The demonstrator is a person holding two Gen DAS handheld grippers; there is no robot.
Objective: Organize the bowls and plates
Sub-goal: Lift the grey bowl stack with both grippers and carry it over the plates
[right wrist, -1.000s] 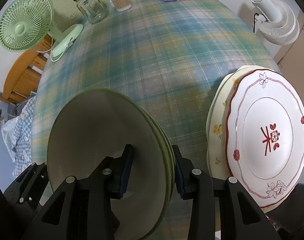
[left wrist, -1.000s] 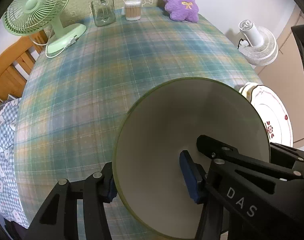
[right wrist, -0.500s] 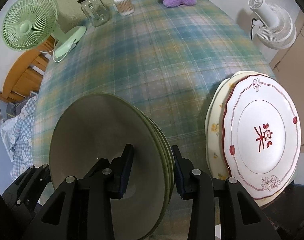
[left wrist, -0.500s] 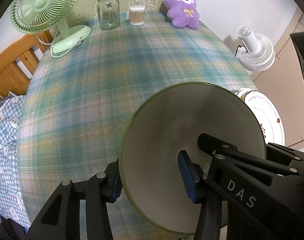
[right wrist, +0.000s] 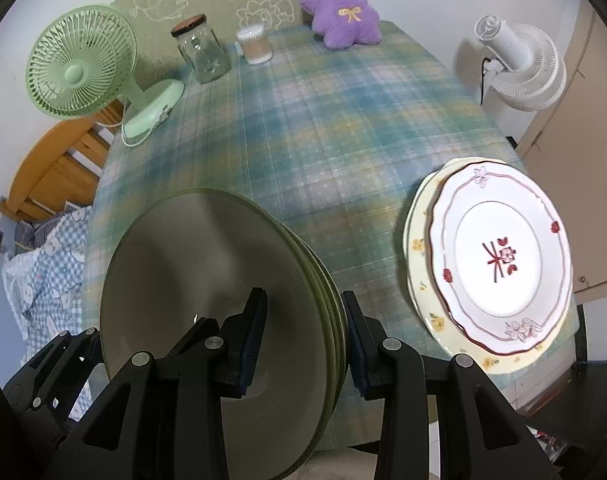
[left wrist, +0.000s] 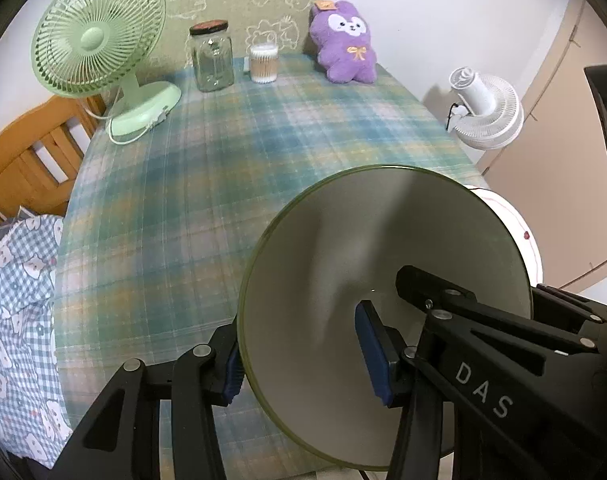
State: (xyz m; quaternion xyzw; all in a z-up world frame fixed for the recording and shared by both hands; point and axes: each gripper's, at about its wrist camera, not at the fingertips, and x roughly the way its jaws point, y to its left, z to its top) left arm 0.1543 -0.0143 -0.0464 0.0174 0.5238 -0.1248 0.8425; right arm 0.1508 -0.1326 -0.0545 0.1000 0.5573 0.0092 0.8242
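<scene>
The stack of green bowls (right wrist: 223,300) has risen off the bench (right wrist: 323,140), each hand-held gripper clamped on a rim: left (left wrist: 303,356), right (right wrist: 303,340). Next, probably, it goes beside the plates (right wrist: 499,260).

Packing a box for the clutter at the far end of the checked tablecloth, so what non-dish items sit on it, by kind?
Pale green desk fan: 1
Clear glass jar with dark lid: 1
Clear tub of cotton swabs: 1
Purple plush bunny: 1
Total: 4
</scene>
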